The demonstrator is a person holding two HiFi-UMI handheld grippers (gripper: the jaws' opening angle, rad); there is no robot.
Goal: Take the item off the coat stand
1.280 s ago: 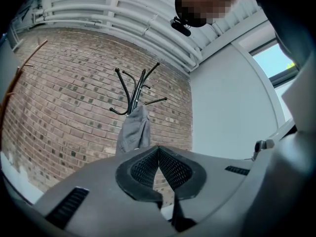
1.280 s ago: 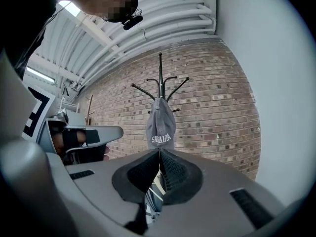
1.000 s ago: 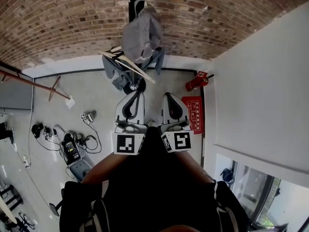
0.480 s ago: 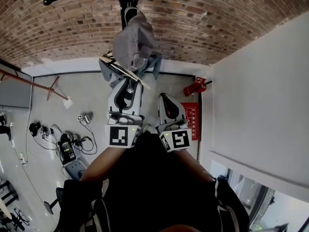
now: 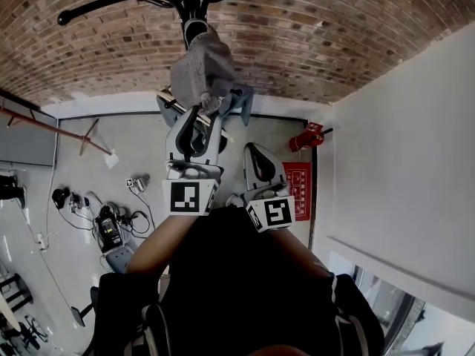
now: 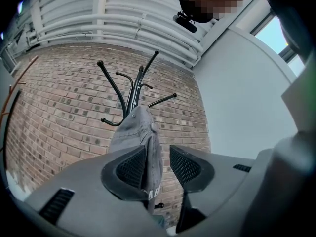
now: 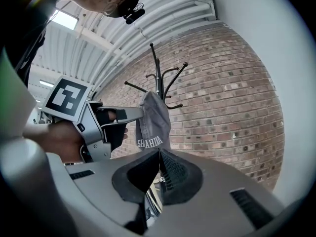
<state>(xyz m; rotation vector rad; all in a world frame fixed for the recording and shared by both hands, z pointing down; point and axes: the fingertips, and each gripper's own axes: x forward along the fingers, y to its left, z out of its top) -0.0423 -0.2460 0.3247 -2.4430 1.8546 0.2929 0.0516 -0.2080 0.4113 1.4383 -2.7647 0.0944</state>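
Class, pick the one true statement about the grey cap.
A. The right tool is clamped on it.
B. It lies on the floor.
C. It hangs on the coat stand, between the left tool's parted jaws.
C: the grey cap hangs from the coat stand, its lower part between the jaws of the left tool, which have just been opening and are not pressing it.

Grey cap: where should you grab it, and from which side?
Probably its hanging lower edge, coming level from the front. The grey cap hangs flat from the coat stand, so that edge is thin enough to pinch, then lift. The left gripper has jaws that have just been opening. They straddle it unclamped.
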